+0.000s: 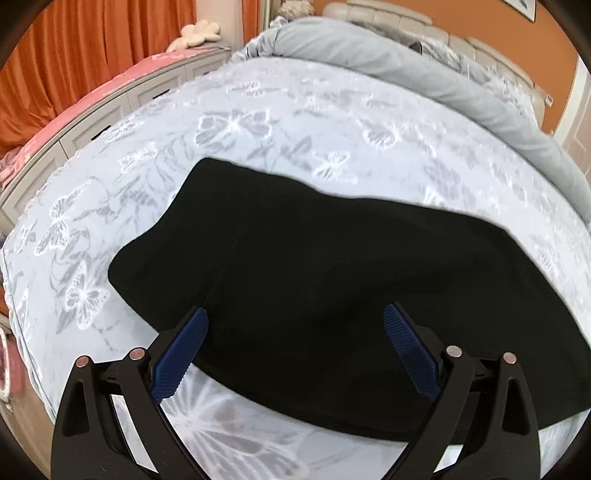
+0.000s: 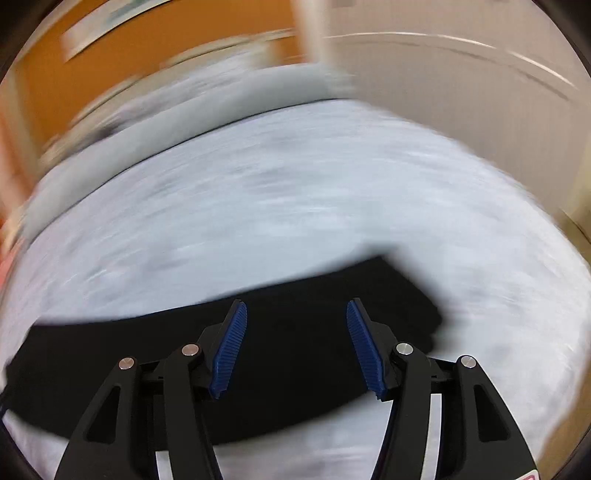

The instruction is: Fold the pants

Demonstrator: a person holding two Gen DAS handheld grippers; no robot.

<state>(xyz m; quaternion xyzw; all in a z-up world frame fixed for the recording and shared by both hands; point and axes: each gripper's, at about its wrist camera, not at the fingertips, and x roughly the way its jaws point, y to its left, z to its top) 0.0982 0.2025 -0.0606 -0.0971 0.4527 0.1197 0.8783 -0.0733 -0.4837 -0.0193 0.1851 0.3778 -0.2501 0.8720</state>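
The black pants (image 1: 332,280) lie flat in a long band on a pale blue bedspread (image 1: 258,122) printed with white butterflies. My left gripper (image 1: 295,314) hovers over their near edge, open wide, blue pads apart, nothing between them. In the right wrist view, which is smeared by motion, the pants (image 2: 277,354) run across the lower part of the picture. My right gripper (image 2: 295,314) stands open above them with nothing between its blue pads (image 2: 231,350).
A grey duvet (image 1: 424,70) is bunched along the far side of the bed, by a padded beige headboard (image 1: 388,14). Orange curtains (image 1: 74,48) and a pink-topped bench (image 1: 74,118) are at the left. White wall panels (image 2: 461,92) lie beyond the bed's right side.
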